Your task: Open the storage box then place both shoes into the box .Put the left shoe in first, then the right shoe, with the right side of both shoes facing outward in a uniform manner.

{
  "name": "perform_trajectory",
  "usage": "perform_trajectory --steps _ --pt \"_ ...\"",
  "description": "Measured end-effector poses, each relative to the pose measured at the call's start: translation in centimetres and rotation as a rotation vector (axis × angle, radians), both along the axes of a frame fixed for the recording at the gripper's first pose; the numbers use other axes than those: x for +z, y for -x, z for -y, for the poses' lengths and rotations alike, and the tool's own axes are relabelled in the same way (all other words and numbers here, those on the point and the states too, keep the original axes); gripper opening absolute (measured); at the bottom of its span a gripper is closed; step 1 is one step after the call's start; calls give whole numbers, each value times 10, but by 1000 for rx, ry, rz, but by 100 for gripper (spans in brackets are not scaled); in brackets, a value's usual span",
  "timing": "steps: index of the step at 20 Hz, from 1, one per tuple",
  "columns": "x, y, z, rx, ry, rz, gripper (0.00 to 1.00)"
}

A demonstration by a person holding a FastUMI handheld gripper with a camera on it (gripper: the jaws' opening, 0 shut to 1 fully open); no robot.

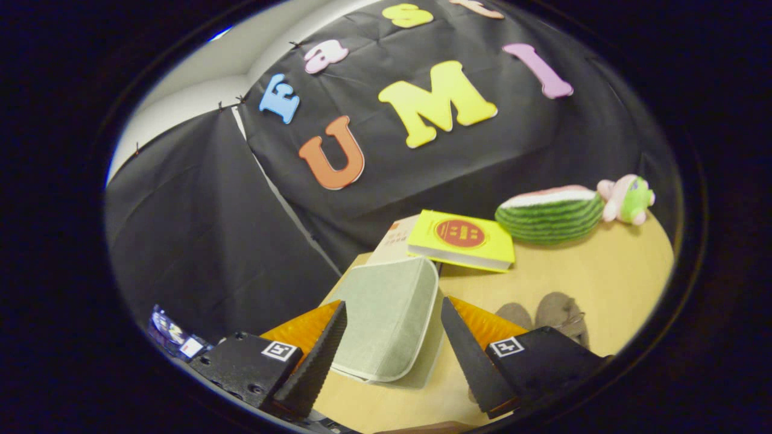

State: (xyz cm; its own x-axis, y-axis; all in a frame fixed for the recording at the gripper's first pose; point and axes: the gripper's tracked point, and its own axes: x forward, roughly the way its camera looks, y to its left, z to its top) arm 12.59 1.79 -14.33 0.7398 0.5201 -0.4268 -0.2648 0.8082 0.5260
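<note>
Item: gripper (386,355), lower centre of frame, fingers spread wide, holding nothing.

Item: storage box (389,316), grey-green fabric lid closed, lower centre, lying between the fingers and just ahead of them; its long axis runs away from the tips toward the books. Judged: first step, opening, not yet done.

Item: shoes (546,313), a grey-brown pair, lower right, just beyond the right finger, side by side on the wooden table (603,271).

Item: yellow book (461,240), centre, beyond the box.

Item: watermelon plush (550,214), right of centre.

Matt cloth storage box (386,316) on smooth wood table (579,265), beside plush watermelon (550,217).
</note>
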Motion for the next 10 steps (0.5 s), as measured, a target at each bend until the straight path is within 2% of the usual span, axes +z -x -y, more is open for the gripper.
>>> perform_trajectory --steps 5,9,10 --pt "-57 -46 6 92 -111 -178 99" --pt "-73 -48 -20 279 -311 -326 97" --pt "-73 -53 -21 292 -364 -343 97"
